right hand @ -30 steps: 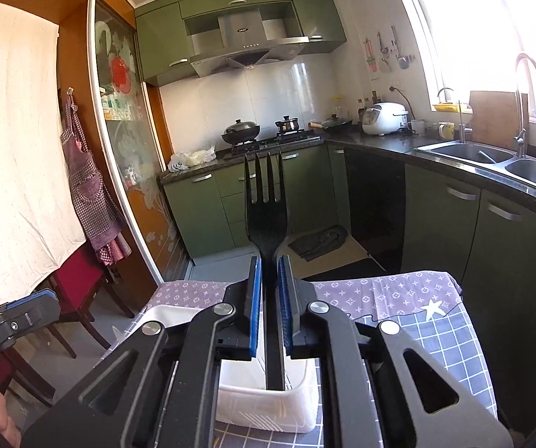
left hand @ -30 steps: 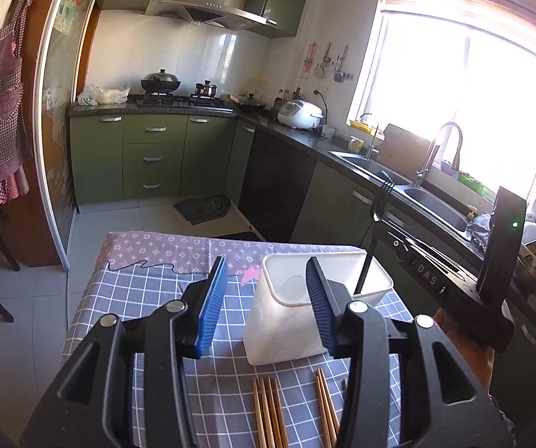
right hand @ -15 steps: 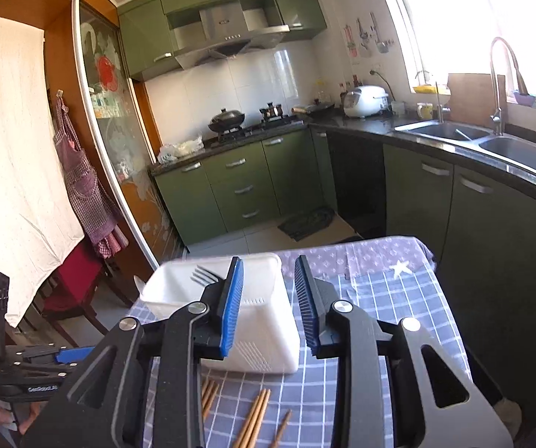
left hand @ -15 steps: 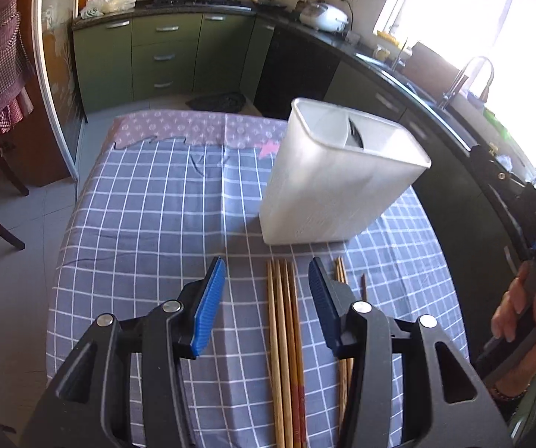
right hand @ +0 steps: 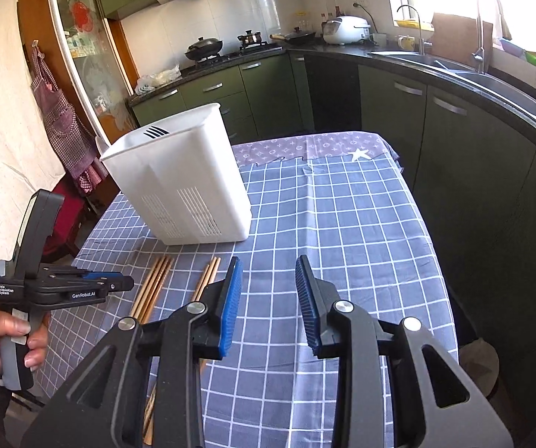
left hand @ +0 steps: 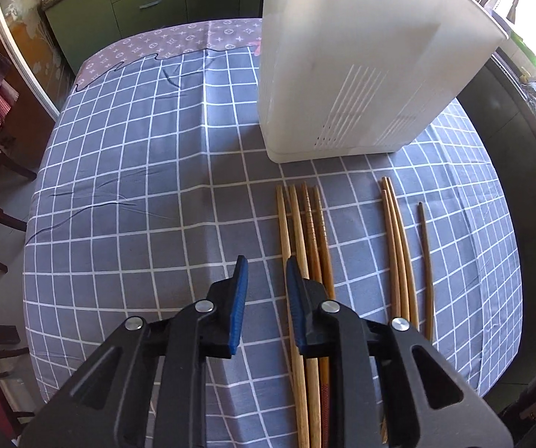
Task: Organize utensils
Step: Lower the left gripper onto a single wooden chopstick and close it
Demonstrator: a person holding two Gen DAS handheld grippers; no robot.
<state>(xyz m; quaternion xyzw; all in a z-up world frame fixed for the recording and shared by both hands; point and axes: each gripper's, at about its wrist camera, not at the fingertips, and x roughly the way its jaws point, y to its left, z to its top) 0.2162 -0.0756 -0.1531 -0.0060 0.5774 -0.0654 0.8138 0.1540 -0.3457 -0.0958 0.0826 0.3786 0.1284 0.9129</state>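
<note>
Though loose, eight chopsticks (left hand: 307, 231), one white holder (left hand: 342, 74).

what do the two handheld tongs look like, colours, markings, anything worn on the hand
Both tongs, left and right, have matte black angular frames, silver pivot bolts and blue ribbed pads. Seen from the right wrist camera, the left unit has a grey-edged pistol handle, white "GenRobot.AI" lettering and a small label. The hand holding it shows a dark sleeve and a pale bangle.

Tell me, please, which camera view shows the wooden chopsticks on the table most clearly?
The left wrist view: the chopsticks lie in full sight in front of the white holder, in separate groups. The right wrist view shows only their tips; the right gripper hides the rest.
</note>
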